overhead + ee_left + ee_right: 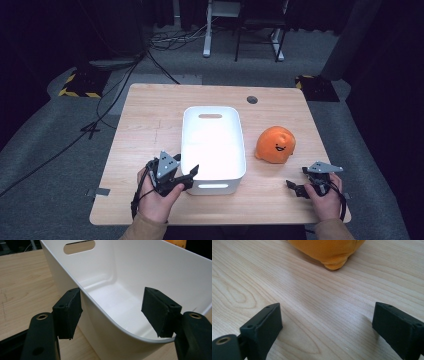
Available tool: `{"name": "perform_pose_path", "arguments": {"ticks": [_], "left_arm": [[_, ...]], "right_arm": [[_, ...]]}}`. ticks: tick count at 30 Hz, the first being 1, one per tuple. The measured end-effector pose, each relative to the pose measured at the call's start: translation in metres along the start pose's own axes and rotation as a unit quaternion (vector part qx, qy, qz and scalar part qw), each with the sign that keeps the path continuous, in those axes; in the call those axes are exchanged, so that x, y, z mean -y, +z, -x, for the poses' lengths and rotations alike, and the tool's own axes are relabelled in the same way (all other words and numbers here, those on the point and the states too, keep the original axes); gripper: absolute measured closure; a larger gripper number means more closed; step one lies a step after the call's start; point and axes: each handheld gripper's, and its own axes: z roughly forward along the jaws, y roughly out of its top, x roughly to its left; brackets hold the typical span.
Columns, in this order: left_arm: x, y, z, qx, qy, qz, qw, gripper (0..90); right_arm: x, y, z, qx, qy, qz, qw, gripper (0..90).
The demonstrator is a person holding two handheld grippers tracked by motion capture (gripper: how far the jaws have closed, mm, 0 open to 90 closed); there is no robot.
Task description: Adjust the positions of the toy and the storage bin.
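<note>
High view: a white bin point(213, 148) stands on the wooden surface point(150, 130), near the middle and closer to the near edge, with handle slots in its far and near end walls. The left tool point(192, 176) sits at the bin's near left corner, held by the left hand point(156, 196) close to the surface's near edge. An orange plush toy point(275, 144) with a small printed face lies just to the right of the bin, apart from it. The right tool point(295, 188) rests near the near right corner of the surface, in the right hand point(325, 197), short of the toy and not touching it.

Left gripper view: the left tool point(113, 312) straddles the bin's point(140, 272) curved corner wall, one jaw outside against or just beside the wall, the other inside and clear of it. The jaws stand apart; the wall lies between them, unclamped.

Right gripper view: the right tool point(327, 325) has its jaws wide apart over bare surface point(287, 282), nothing between them. The lower edge of the plush toy point(329, 252) lies ahead, well clear of the jaws.
</note>
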Motion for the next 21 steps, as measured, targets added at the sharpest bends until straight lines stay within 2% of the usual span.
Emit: {"name": "perform_pose_path", "arguments": {"ticks": [1,4,8,15,21], "left_arm": [[0.003,-0.004,0.006,0.008,0.001,-0.002,1.0,30.5],[0.007,-0.009,0.015,0.019,0.005,-0.006,0.9998,27.1],[0.009,-0.014,0.024,0.02,0.016,-0.013,0.9996,25.8],[0.015,-0.02,0.032,0.029,0.018,-0.005,0.9994,25.8],[0.02,-0.024,0.041,0.046,0.017,-0.004,0.9988,24.7]], "right_arm": [[0.0,0.0,0.0,0.0,0.0,0.0,1.0,9.3],[0.0,0.0,0.0,0.0,0.0,0.0,1.0,9.3],[0.0,0.0,0.0,0.0,-0.001,0.0,1.0,9.2],[0.0,0.0,0.0,0.0,0.0,0.0,1.0,9.3],[0.0,0.0,0.0,0.0,0.0,0.0,1.0,9.3]]}}
